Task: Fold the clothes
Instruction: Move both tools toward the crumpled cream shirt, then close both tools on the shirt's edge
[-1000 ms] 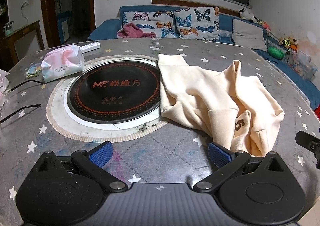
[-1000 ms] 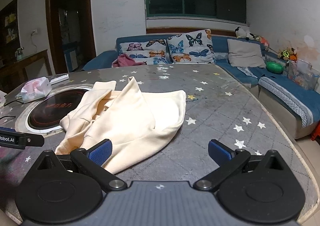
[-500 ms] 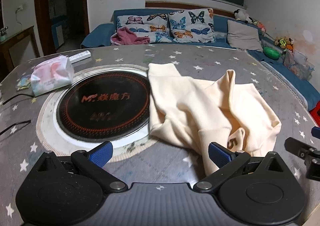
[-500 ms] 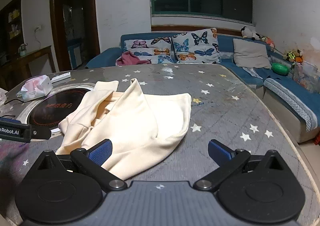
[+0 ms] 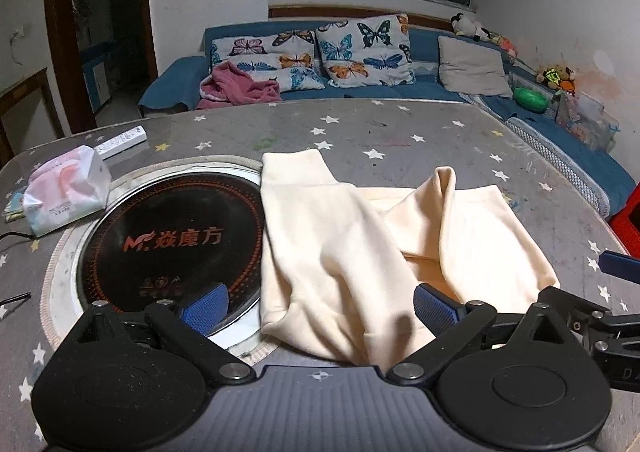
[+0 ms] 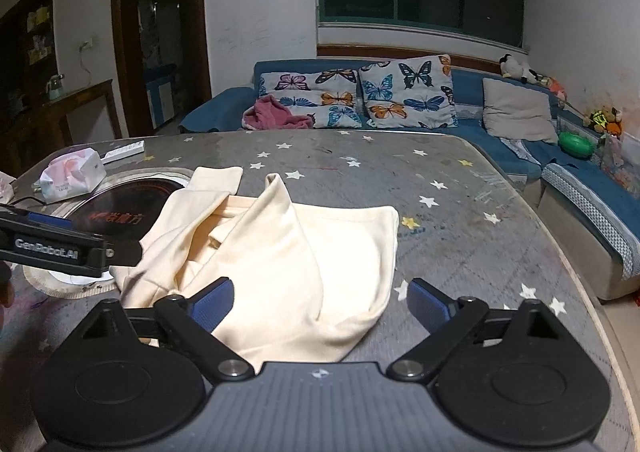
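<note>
A cream garment [image 5: 360, 248] lies crumpled on the grey star-patterned table [image 5: 400, 132]; one sleeve reaches toward the far left. My left gripper [image 5: 320, 308] is open, its jaws wide over the garment's near left edge. In the right wrist view the same garment [image 6: 288, 252] lies spread ahead. My right gripper [image 6: 320, 300] is open over the garment's near right edge. The left gripper also shows in the right wrist view [image 6: 56, 248], at the left. Neither gripper holds cloth.
A round black induction cooktop [image 5: 172, 240] is set in the table left of the garment. A tissue pack [image 5: 64, 192] and a white remote [image 5: 120, 140] lie at the far left. A blue sofa [image 5: 360, 64] with butterfly pillows stands behind. The table's right edge [image 6: 600, 312] is near.
Both grippers have moved forward over the garment's near edge. Both have stayed open. The garment has not moved.
</note>
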Motion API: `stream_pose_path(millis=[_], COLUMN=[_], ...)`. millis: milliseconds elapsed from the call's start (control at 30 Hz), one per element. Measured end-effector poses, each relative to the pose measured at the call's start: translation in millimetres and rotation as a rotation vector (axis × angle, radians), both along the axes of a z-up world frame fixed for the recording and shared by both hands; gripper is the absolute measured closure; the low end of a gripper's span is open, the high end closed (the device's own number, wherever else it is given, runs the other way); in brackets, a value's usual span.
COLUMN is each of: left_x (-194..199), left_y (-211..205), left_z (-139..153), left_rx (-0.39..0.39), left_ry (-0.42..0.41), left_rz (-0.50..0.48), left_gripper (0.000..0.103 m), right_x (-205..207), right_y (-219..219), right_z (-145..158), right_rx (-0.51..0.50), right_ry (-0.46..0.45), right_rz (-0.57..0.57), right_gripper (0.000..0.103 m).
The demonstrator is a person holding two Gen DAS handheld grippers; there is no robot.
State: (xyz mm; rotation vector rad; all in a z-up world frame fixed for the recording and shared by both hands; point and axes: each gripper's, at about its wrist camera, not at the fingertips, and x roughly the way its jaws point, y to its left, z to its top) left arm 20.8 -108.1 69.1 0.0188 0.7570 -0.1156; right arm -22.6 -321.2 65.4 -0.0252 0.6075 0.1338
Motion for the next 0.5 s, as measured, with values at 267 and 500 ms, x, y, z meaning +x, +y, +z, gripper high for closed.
stream_pose_path(millis=[267, 500], left_x=[11.3, 36.8], left_y=[-6.1, -13.8], left_z=[-4.0, -6.4], left_rx=[0.004, 0.004], left_ry=[0.019, 0.025], left_rz=[-0.013, -0.031], left_gripper=[0.007, 0.020], right_x=[19.6, 60.3], right_y=[0.2, 0.7], right_z=[-1.0, 5.4], right_rx=[0.011, 0.061], right_ry=[0.014, 0.035], right_rz=[0.008, 0.037], right_gripper=[0.016, 0.024])
